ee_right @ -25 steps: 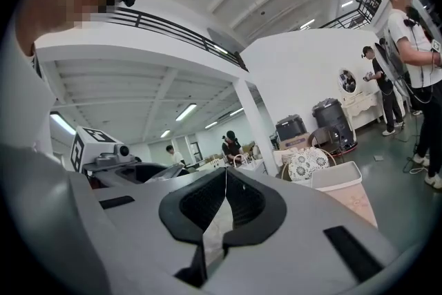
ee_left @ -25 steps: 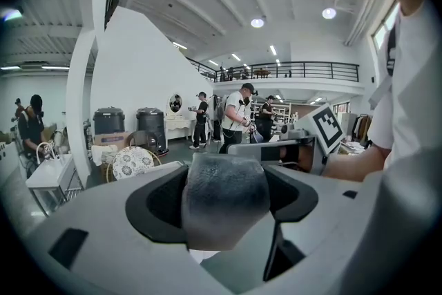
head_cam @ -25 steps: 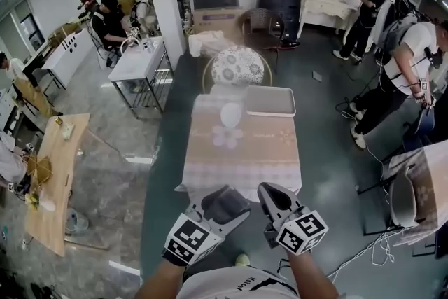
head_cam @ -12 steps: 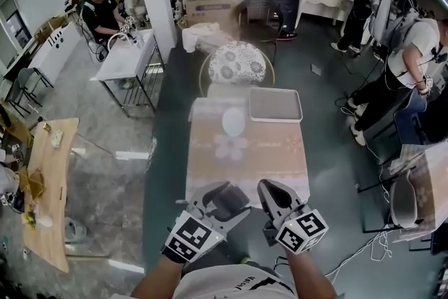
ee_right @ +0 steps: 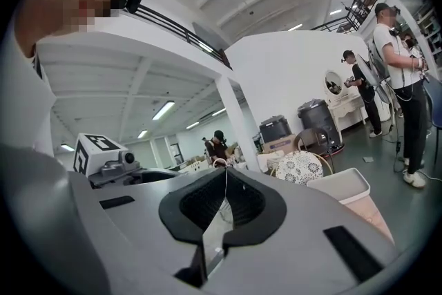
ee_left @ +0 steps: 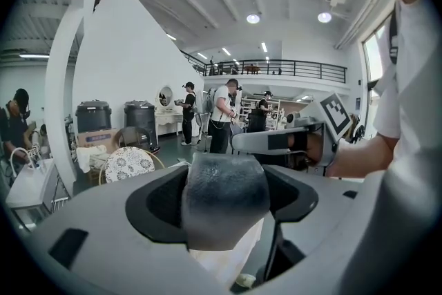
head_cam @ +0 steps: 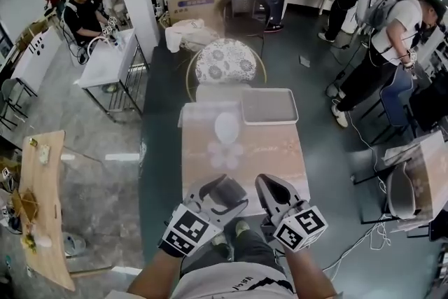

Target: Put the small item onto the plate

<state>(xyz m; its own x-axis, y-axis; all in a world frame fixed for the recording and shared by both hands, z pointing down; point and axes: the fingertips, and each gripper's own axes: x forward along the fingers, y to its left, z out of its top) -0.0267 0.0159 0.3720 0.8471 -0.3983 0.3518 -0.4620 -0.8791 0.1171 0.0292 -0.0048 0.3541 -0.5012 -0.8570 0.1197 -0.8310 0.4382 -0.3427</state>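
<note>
A small dark grey item (head_cam: pixel 225 192) sits clamped in my left gripper (head_cam: pixel 222 187), which is shut on it and held low, short of the table's near edge. In the left gripper view the item (ee_left: pixel 224 200) fills the space between the jaws. A white plate (head_cam: pixel 227 127) lies on the far half of the patterned tablecloth (head_cam: pixel 269 157). To the right of the left one, my right gripper (head_cam: pixel 267 187) has nothing in it; in its own view the right gripper (ee_right: pixel 224 175) shows its jaws meeting.
A grey tray (head_cam: pixel 269 106) rests on the table's far right corner, next to the plate. Behind the table stands a round floral chair (head_cam: pixel 225 61). People stand at the right (head_cam: pixel 388 45). A metal table (head_cam: pixel 105 63) is at the left.
The view has moved forward and the table now lies closer beneath me. Both grippers keep their pose, the left still holding the dark item.
</note>
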